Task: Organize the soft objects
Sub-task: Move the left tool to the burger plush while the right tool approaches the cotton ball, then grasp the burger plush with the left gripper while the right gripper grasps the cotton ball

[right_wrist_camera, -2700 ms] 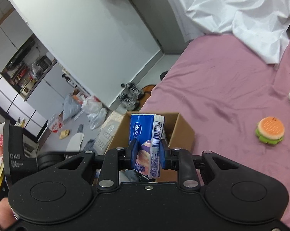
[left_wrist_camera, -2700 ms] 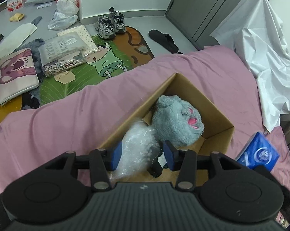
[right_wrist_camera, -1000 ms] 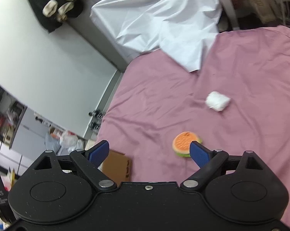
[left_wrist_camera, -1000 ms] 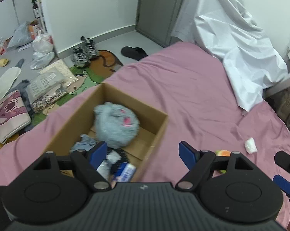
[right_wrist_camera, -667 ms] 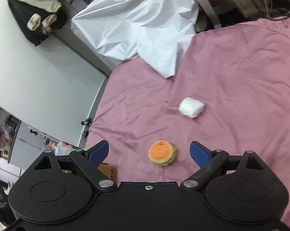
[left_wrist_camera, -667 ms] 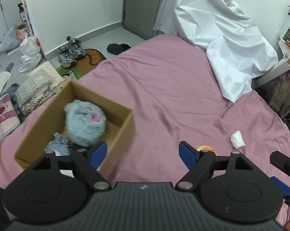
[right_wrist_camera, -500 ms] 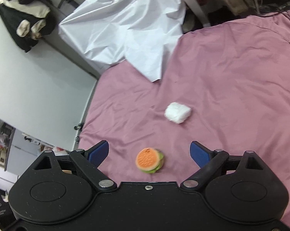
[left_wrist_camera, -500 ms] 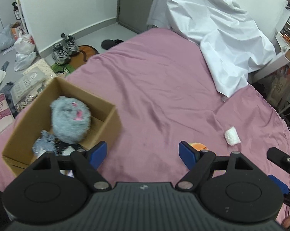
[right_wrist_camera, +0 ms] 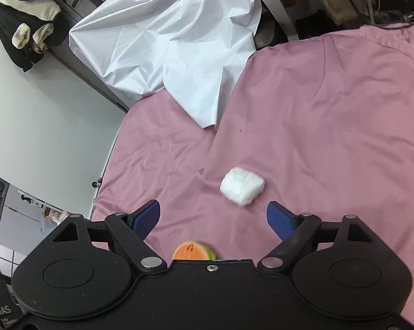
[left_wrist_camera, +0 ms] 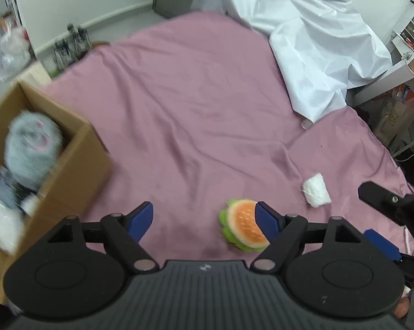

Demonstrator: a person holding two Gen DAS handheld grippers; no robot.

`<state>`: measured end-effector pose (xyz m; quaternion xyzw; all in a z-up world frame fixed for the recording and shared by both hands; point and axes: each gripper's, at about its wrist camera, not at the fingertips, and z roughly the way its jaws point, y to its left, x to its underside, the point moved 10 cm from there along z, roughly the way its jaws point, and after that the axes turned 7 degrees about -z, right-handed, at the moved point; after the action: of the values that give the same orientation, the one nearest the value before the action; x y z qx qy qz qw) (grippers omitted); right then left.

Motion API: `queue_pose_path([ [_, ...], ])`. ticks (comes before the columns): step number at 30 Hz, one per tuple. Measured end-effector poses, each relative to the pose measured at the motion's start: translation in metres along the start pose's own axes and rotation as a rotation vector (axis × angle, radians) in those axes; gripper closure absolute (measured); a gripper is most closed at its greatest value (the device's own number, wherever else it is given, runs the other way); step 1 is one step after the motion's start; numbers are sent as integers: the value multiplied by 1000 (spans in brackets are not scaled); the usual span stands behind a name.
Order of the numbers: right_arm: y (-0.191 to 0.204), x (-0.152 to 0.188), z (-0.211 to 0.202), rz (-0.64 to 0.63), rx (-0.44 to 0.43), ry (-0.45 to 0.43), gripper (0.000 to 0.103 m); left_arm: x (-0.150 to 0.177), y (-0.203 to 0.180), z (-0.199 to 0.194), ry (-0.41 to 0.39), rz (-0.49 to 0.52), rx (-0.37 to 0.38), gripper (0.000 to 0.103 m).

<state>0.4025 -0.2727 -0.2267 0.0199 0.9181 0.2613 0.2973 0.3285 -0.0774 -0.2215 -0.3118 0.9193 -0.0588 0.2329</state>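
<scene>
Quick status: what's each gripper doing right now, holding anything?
Left gripper: open, empty, hovering by the burger toy.
Right gripper: open, empty, jaws have just been closing a little, with the white bundle just ahead of them.

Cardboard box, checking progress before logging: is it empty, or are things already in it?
Not empty: the cardboard box holds a grey plush toy and other blurred items.
</scene>
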Motion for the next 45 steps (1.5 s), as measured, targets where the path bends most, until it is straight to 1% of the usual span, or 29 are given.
queue_pose_path([
  [1, -3, -3, 2, -2, 3, -3, 19, 1, -4, 5, 4, -3, 9, 23],
  [2, -5, -5, 4, -3, 5, -5, 21, 2, -6, 8, 3, -1, 10, 24],
  [3, -7, -6, 8, -1, 7, -3, 25, 3, -9, 12, 2, 2, 4, 24],
  [4, -9, -7, 11, 0, 8, 3, 26, 5, -11, 16, 8, 3, 2, 25],
  [9, -14, -13, 30, -33, 30, 22, 27, 19, -23, 44, 90, -38, 23, 26],
  [13, -23, -17, 44, -32, 39, 44, 27, 25, -24, 64, 115, -57, 3, 35],
  [15, -27, -17, 51, -34, 45, 52, 27, 27, -26, 71, 126, -69, 13, 41],
  [16, -29, -18, 54, -38, 47, 55, 27, 27, -28, 74, 128, -69, 12, 45],
  [17, -30, -18, 58, -42, 50, 57, 27, 26, -30, 76, 128, -63, 9, 56],
  [19, -31, -18, 63, -39, 49, 64, 27, 23, -36, 78, 135, -48, 3, 69],
  [20, -31, -16, 66, -40, 48, 68, 27, 21, -40, 78, 141, -47, 0, 73],
  [24, -24, -14, 79, -93, 60, 75, 26, 10, -45, 82, 157, -74, -8, 76],
  [26, -22, -13, 84, -108, 62, 74, 26, 4, -44, 82, 147, -76, -14, 76],
  [28, -22, -13, 89, -121, 73, 71, 30, 0, -40, 81, 141, -81, -21, 76],
  [29, -23, -13, 92, -123, 79, 73, 38, -2, -39, 81, 140, -83, -24, 76],
  [30, -24, -12, 94, -122, 82, 76, 53, -4, -38, 81, 137, -83, -27, 76],
  [31, -26, -12, 96, -118, 85, 81, 57, -5, -37, 80, 133, -83, -30, 76],
  [32, -28, -10, 98, -110, 89, 89, 58, -7, -35, 79, 129, -83, -31, 76],
  [33, -27, -10, 98, -112, 88, 84, 61, -9, -34, 77, 125, -83, -31, 76],
  [36, -20, -11, 92, -148, 80, 64, 62, -14, -33, 72, 108, -77, -23, 76],
  [40, -14, -12, 85, -150, 60, 58, 63, -17, -27, 62, 89, -82, -14, 76],
  [45, -6, -11, 76, -146, 37, 53, 63, -25, -17, 41, 46, -89, 0, 76],
])
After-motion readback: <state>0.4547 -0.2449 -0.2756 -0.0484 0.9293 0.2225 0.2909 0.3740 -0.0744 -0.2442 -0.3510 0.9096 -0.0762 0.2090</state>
